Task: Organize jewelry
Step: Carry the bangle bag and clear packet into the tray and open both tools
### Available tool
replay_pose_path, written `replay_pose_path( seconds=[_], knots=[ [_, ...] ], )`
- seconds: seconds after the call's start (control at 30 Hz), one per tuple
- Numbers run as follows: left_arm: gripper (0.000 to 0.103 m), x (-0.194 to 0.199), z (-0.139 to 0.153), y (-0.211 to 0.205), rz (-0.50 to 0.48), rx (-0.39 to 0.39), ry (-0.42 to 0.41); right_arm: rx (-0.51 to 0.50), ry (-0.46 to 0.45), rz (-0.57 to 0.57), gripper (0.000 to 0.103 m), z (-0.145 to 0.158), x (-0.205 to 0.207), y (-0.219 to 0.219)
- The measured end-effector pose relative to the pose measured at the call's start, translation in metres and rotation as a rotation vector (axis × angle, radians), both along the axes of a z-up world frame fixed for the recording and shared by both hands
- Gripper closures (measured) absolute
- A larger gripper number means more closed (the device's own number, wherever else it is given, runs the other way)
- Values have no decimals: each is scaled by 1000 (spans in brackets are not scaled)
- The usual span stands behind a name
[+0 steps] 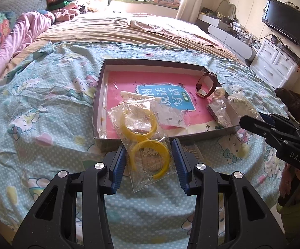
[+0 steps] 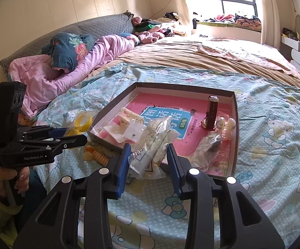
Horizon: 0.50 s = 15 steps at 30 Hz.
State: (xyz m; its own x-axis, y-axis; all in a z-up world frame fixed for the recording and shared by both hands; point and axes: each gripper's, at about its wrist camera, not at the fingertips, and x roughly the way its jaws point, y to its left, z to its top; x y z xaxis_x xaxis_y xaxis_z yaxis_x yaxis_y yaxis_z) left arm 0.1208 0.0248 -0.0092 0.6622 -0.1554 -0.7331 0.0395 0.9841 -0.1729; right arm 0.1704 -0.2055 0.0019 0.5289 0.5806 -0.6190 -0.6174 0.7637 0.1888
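Note:
A shallow dark box (image 1: 154, 62) with a pink printed sheet on its floor lies on the cartoon-print bedsheet. It holds a brown-strapped watch (image 1: 207, 84), a cream hair clip (image 2: 127, 116) and several clear packets. My left gripper (image 1: 148, 145) is shut on a clear bag of yellow bangles (image 1: 150, 166), held by the box's near-left corner. From the right wrist view that gripper (image 2: 75, 137) shows at the left with the yellow bag (image 2: 80, 123) beyond it. My right gripper (image 2: 148, 146) is shut on a clear bag of whitish pieces (image 2: 147, 161) over the box's near edge.
A yellow-orange beaded piece (image 2: 98, 155) lies on the sheet beside the box's near-left corner. A pink quilt (image 2: 52, 76) and pillows fill the bed's far left. A white dresser (image 1: 274, 64) and a TV (image 1: 284, 29) stand to the right. A hand (image 2: 10, 178) grips the left handle.

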Motion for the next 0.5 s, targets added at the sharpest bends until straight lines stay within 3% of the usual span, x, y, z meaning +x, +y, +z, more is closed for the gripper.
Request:
replay_pose_path(
  seconds=[0.5],
  knots=[
    [68,32,-2,0,17,42,1,-10,-21,-98,69,-5,34,-21]
  ],
)
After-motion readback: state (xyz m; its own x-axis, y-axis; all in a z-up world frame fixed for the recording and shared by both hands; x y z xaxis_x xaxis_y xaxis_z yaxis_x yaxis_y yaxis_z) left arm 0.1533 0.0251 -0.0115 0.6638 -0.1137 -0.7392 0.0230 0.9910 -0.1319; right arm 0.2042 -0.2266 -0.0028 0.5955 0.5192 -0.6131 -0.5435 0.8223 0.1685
